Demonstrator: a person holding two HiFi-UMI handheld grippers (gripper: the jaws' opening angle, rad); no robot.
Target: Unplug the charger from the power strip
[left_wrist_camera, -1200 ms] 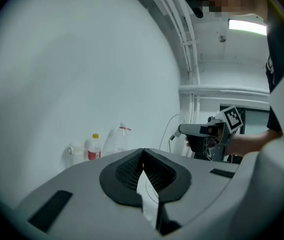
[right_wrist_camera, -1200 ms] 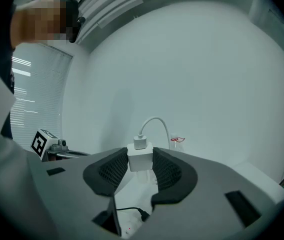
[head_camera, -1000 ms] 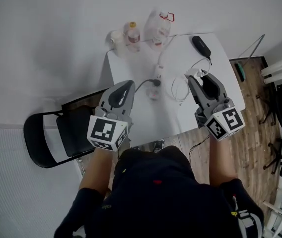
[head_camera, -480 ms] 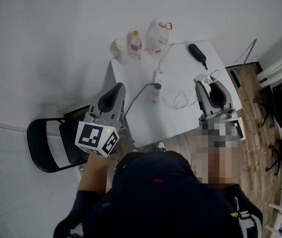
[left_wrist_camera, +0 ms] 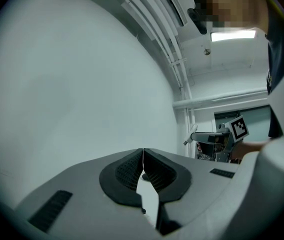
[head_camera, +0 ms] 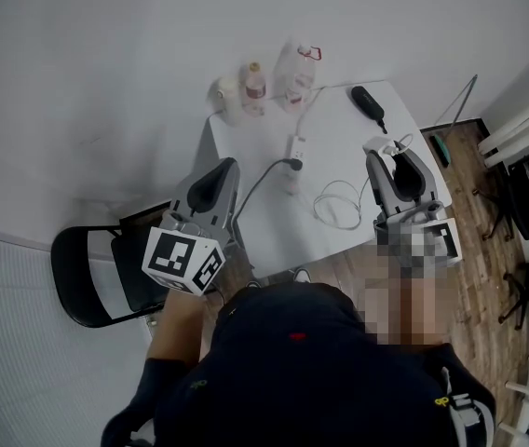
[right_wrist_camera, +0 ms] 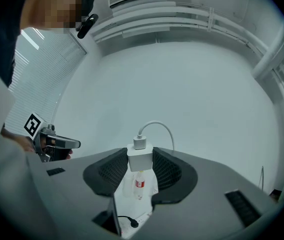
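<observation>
White charger (right_wrist_camera: 141, 156) pinched in right tool (right_wrist_camera: 140, 168), per its view; left tool (left_wrist_camera: 143, 160) pressed together.

On the desk (head_camera: 334, 142) in front of me, a white roll (head_camera: 226, 91) sits at the far left corner. Just beside it along the far edge are a small red-labelled bottle (head_camera: 254, 84) and a big clear jug (head_camera: 299, 71). A black oblong device (head_camera: 369, 101) lies near the far right corner. A black folding chair (head_camera: 97, 282) stands off the near left corner.

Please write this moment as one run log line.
left claw: shut, empty | right claw: shut on charger | charger: off power strip
</observation>
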